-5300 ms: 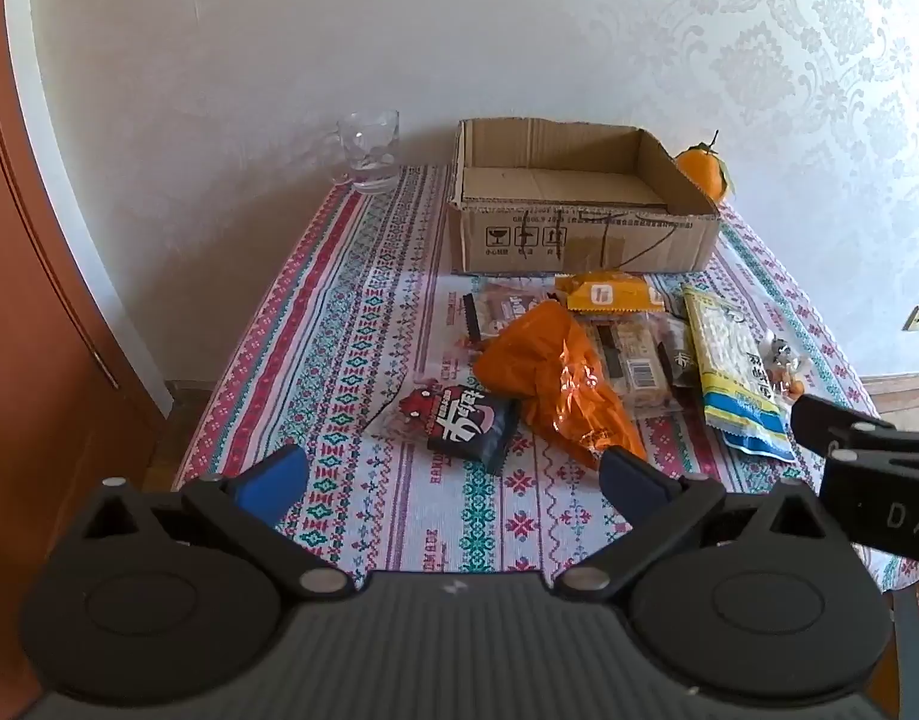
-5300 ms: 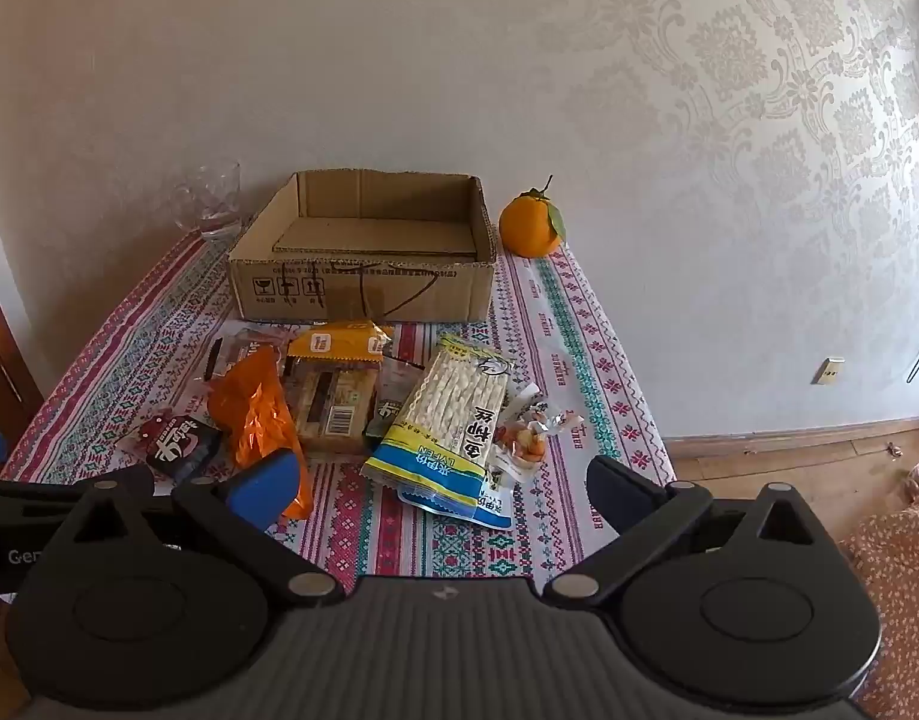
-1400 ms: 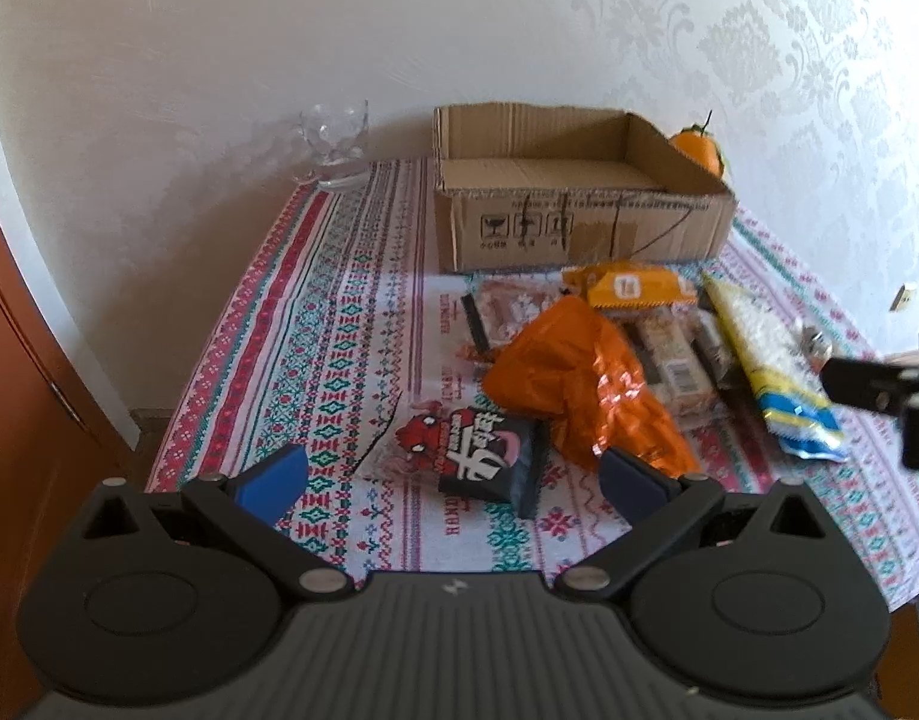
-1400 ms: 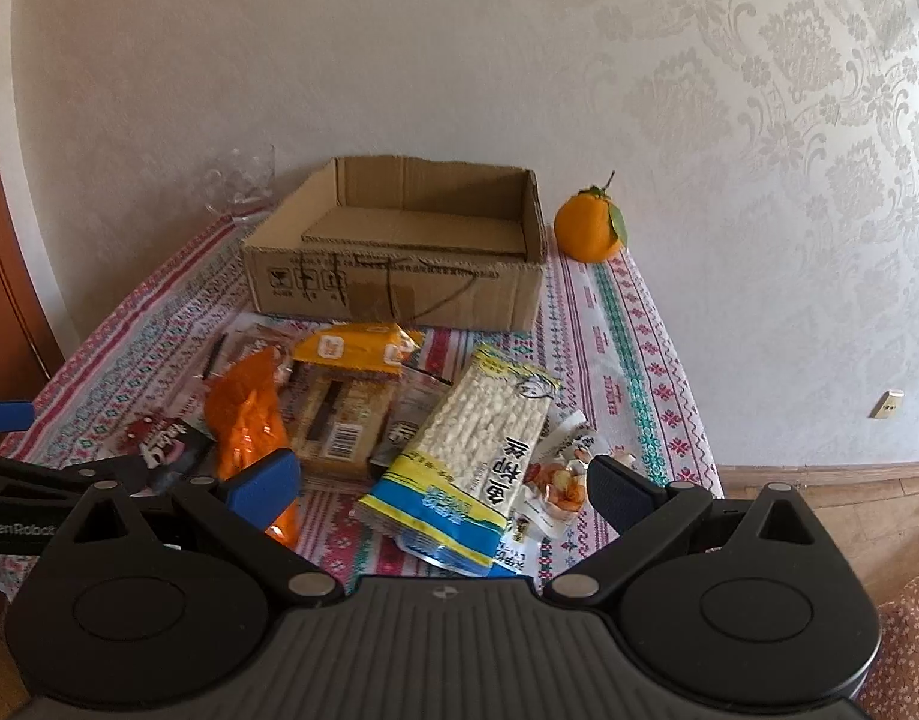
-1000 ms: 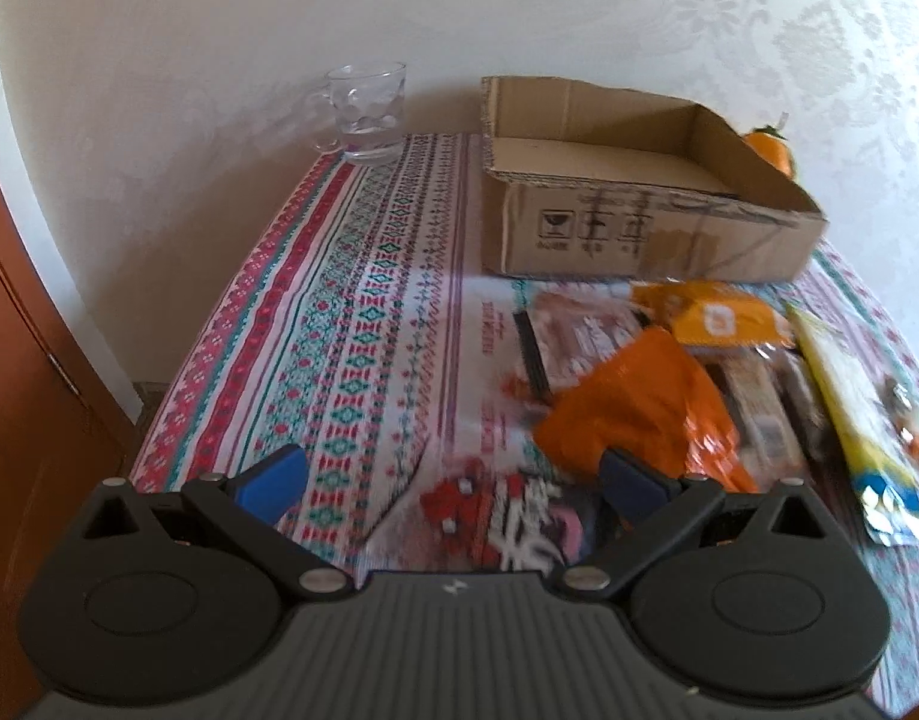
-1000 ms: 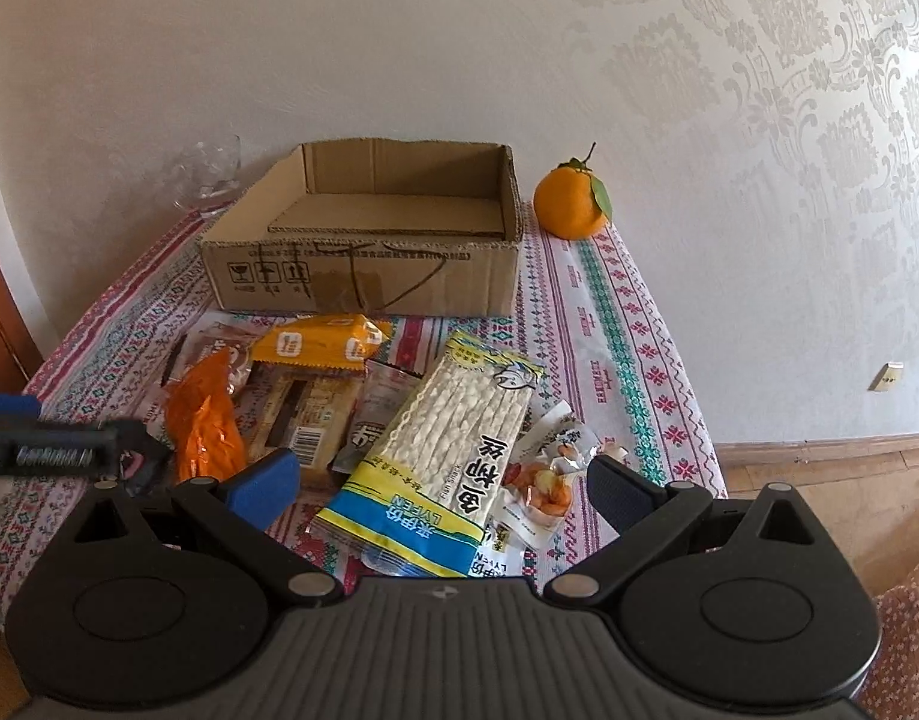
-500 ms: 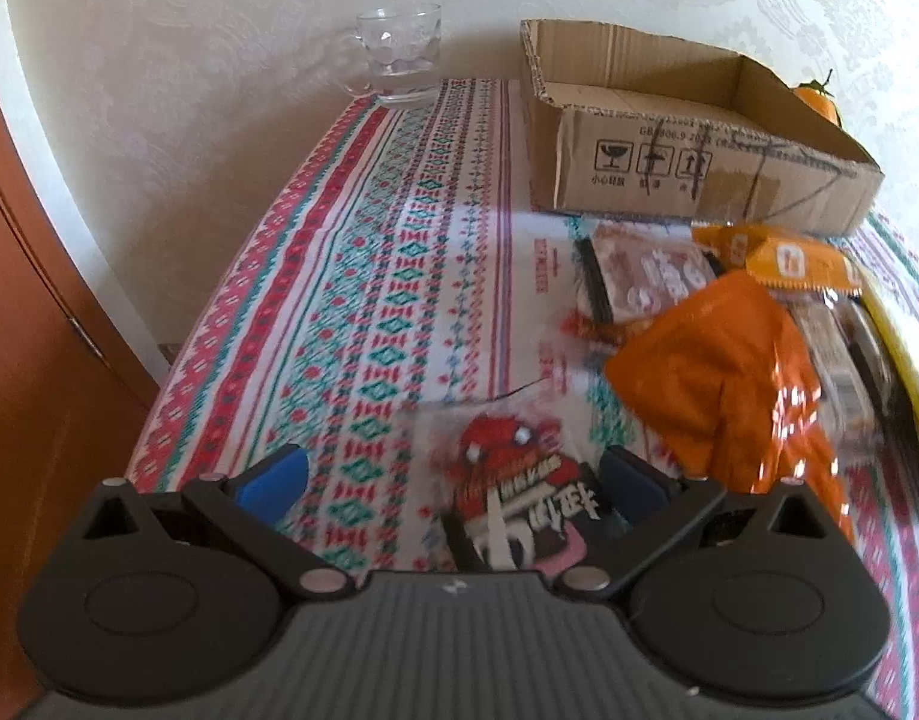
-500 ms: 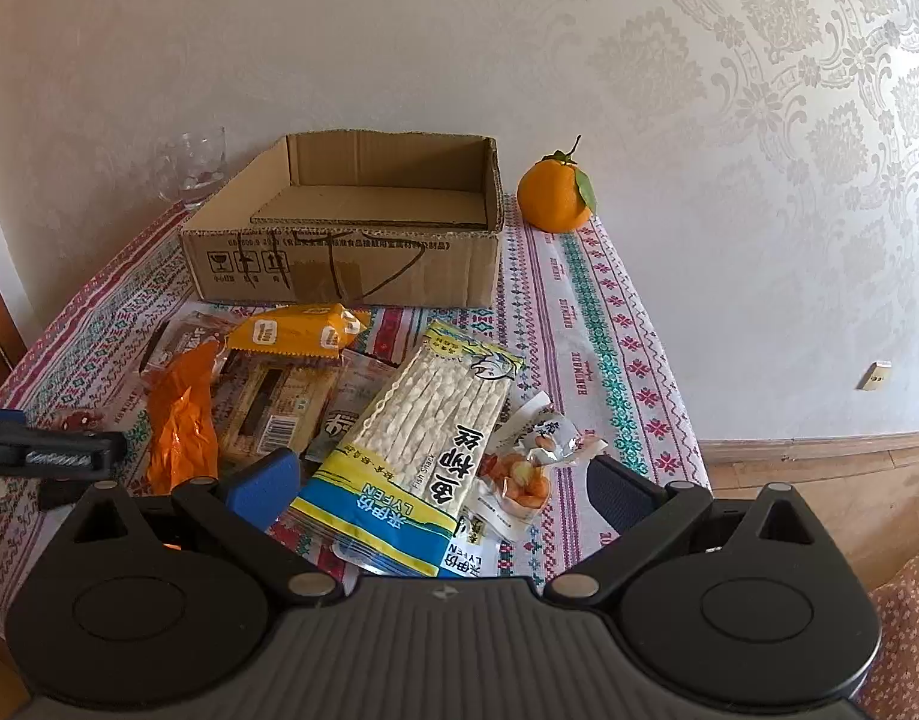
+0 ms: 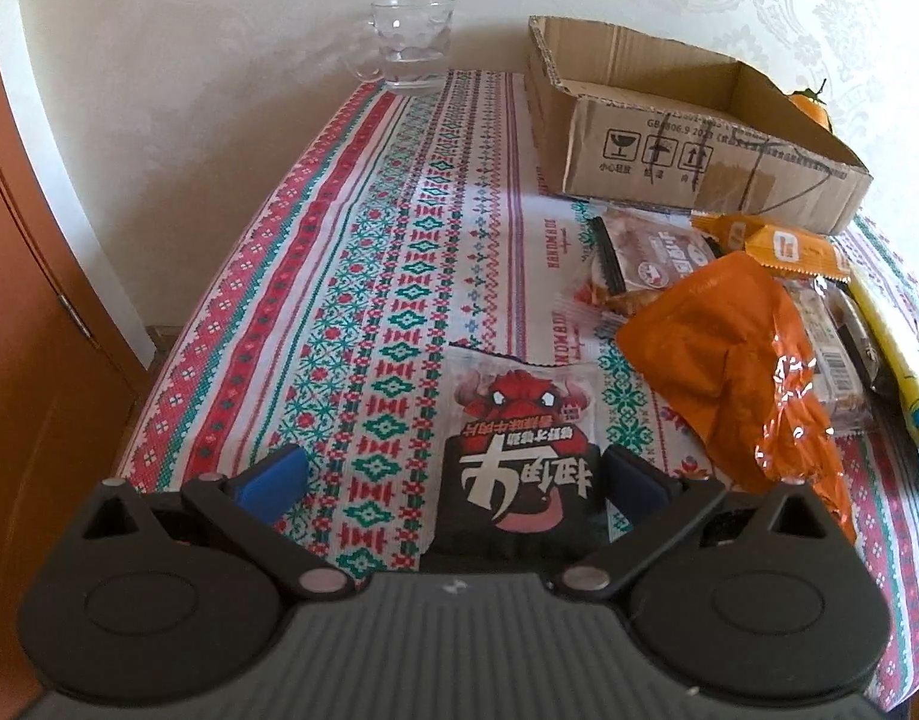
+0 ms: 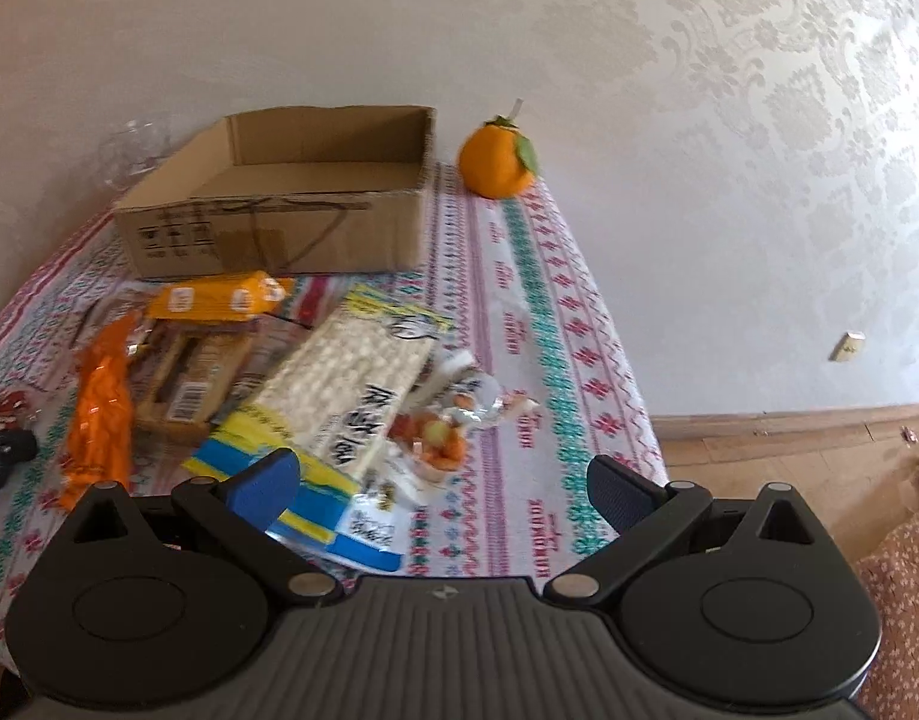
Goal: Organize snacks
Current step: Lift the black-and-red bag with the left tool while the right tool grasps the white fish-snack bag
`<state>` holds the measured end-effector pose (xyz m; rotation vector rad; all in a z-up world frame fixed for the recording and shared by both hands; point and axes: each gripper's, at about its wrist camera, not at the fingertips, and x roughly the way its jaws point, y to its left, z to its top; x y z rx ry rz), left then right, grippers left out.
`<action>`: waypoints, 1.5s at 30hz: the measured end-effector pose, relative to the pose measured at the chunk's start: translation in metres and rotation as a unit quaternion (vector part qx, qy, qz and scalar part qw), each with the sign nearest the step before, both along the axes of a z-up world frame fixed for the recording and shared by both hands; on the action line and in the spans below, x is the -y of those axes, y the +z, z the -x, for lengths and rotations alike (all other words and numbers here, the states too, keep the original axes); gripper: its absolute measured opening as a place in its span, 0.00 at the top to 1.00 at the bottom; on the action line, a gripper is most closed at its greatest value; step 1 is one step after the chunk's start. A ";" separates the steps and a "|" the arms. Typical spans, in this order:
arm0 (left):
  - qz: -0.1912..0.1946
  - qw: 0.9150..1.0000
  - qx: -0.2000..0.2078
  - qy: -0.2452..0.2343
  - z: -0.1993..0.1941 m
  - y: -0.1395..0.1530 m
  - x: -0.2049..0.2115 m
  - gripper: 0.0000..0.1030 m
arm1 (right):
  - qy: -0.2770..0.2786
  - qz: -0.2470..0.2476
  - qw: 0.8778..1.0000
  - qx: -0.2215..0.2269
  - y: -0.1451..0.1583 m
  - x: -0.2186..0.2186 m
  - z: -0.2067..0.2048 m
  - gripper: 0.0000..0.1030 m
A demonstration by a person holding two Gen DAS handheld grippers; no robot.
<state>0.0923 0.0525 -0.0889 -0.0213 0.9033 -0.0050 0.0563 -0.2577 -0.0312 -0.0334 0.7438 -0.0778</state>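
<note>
Left gripper (image 9: 453,474) spread wide, black-red snack packet (image 9: 519,450) between fingers, touching right pad; cardboard box (image 9: 687,144) at 1 o'clock; right gripper (image 10: 444,477) spread above yellow-blue packet (image 10: 339,402).

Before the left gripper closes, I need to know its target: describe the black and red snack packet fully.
The black and red snack packet is a small glossy plastic sachet with a red cartoon bull face, white characters and a clear crimped far edge. It lies flat on the patterned tablecloth, its near end between the open fingers of the left gripper, apart from the orange bag.
</note>
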 end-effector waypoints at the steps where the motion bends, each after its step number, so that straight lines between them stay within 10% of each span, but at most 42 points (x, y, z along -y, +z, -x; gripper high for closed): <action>1: 0.000 1.000 0.002 0.001 0.001 0.000 0.000 0.00 | -0.006 -0.005 1.000 0.000 -0.001 0.005 -0.003 0.00; 12: 0.000 1.000 0.009 0.002 0.004 -0.001 0.000 0.00 | 0.052 -0.086 0.995 0.007 0.002 -0.004 -0.030 0.00; 22: 0.000 1.000 0.012 0.003 0.003 -0.001 0.000 0.00 | 0.061 -0.172 0.983 -0.036 -0.018 -0.007 -0.069 0.21; 45: -0.006 1.000 0.005 -0.014 0.000 0.001 0.006 0.03 | 0.025 -0.165 0.985 -0.045 -0.022 -0.008 -0.092 0.33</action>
